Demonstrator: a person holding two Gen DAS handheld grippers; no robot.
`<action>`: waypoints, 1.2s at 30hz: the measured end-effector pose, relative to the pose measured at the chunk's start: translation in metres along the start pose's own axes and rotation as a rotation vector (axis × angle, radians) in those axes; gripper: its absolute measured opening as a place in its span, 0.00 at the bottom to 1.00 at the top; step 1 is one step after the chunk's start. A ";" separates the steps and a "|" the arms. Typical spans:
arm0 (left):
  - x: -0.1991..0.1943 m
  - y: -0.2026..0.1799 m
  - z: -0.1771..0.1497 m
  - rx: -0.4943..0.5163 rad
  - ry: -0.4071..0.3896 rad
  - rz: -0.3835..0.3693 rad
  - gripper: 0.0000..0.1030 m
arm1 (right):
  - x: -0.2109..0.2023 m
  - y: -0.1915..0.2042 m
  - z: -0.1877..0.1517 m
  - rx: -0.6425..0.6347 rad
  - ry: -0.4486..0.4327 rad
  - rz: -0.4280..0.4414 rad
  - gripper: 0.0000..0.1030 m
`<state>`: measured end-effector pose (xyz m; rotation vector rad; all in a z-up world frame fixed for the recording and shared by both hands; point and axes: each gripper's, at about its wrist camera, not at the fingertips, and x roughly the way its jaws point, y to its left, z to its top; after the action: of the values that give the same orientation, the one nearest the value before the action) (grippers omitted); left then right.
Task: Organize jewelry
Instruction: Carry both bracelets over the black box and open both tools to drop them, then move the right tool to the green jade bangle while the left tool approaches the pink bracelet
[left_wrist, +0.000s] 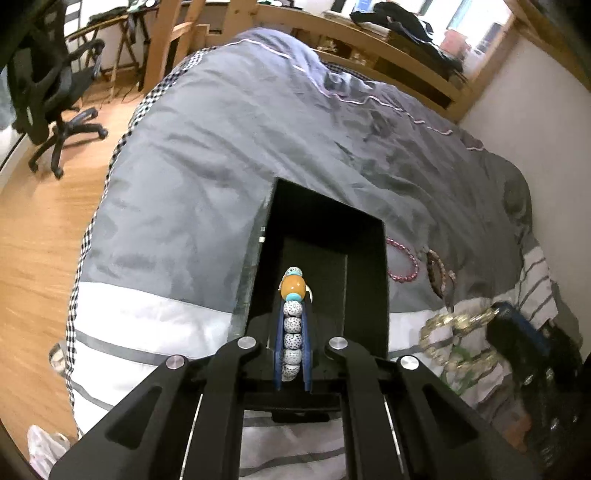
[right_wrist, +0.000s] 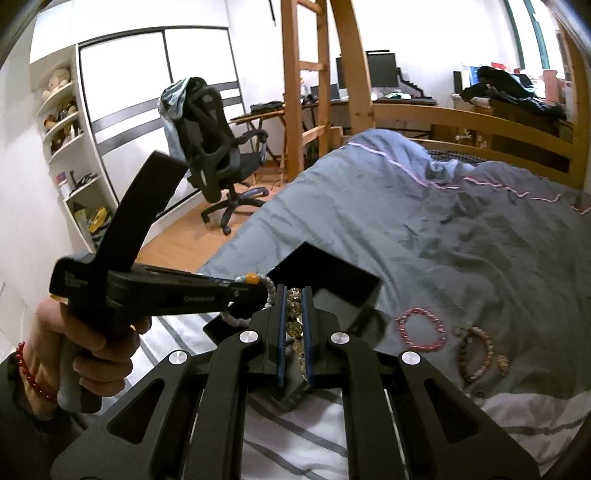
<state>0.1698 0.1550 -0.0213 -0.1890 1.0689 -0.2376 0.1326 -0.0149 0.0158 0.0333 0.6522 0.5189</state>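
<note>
An open black box (left_wrist: 325, 236) lies on the grey bed cover; it also shows in the right wrist view (right_wrist: 325, 277). My left gripper (left_wrist: 293, 306) is shut on a white speckled bead bracelet (left_wrist: 291, 332) with an orange bead, held over the box's near end. In the right wrist view the left gripper (right_wrist: 255, 286) comes in from the left with that bracelet (right_wrist: 258, 295). My right gripper (right_wrist: 295, 295) is shut on a yellow-green glass bead bracelet (right_wrist: 294, 321) just in front of the box. A pink bracelet (right_wrist: 421, 328) and a tan bracelet (right_wrist: 476, 354) lie on the cover to the right.
In the left wrist view the pink bracelet (left_wrist: 404, 260) and a brown bracelet (left_wrist: 437, 273) lie right of the box, and the right gripper (left_wrist: 517, 332) with gold-toned beads (left_wrist: 454, 321) is at lower right. An office chair (right_wrist: 218, 147) stands on the wooden floor to the left. The wooden bed frame (right_wrist: 480, 129) is behind.
</note>
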 end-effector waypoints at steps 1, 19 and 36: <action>0.001 0.003 0.000 -0.011 0.004 -0.001 0.07 | 0.004 0.002 0.000 -0.002 0.008 0.002 0.08; -0.007 0.013 0.003 -0.068 -0.053 -0.008 0.40 | 0.038 0.009 -0.020 0.004 0.116 0.050 0.39; -0.013 -0.065 -0.002 0.105 -0.226 -0.037 0.88 | -0.052 -0.090 -0.023 0.057 -0.007 -0.217 0.91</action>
<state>0.1554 0.0968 0.0064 -0.1378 0.8273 -0.2972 0.1249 -0.1207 0.0098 0.0179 0.6549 0.2912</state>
